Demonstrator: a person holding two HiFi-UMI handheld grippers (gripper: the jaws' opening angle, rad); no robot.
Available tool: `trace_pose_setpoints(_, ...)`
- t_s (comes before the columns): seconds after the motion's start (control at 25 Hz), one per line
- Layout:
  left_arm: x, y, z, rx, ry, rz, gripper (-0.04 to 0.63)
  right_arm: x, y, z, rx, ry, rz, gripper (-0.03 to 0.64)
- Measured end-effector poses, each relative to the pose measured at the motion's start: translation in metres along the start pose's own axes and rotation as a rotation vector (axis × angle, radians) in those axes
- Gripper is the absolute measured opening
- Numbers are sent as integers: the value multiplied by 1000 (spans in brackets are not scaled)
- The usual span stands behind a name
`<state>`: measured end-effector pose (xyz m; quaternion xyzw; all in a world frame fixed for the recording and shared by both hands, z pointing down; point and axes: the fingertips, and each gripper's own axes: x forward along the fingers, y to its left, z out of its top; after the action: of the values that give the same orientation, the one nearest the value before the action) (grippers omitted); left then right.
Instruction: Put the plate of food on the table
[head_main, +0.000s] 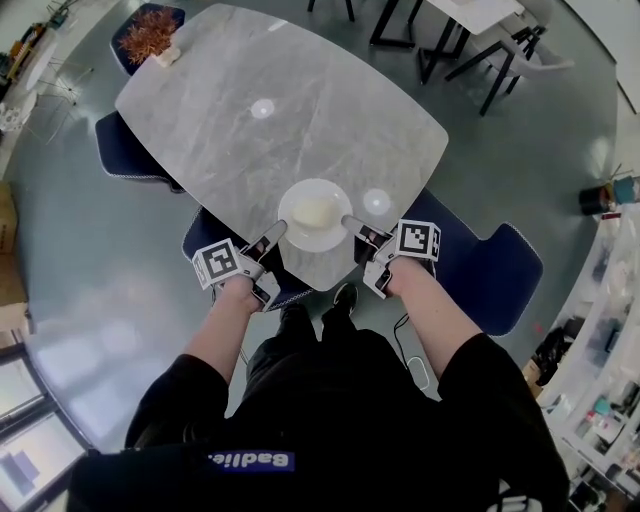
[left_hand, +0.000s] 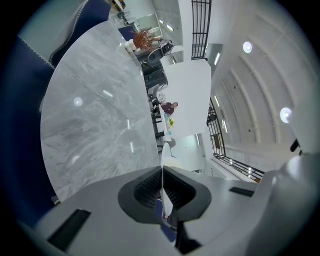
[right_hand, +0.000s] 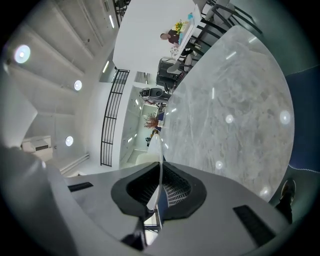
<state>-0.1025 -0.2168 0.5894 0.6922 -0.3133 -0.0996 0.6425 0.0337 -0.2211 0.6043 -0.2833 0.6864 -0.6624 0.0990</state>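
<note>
On the rounded grey marble table (head_main: 250, 150), a round white plate (head_main: 292, 205) of pale food (head_main: 316, 212) sits between the left gripper (head_main: 272, 236) and the right gripper (head_main: 352, 224), both jaw pairs pinching its thin rim.

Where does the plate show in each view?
Head view: plate at centre, over the table's near edge.
Left gripper view: plate low centre, edge-on between the jaws.
Right gripper view: plate low centre, edge-on between the jaws.
Shared landmark: the grey marble table, in all three.
</note>
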Motion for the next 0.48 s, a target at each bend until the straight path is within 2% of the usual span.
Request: trace_pose_setpoints(0.48, 31, 68, 33, -27, -10, 76, 12, 46, -53, 23, -13, 12, -93, 26)
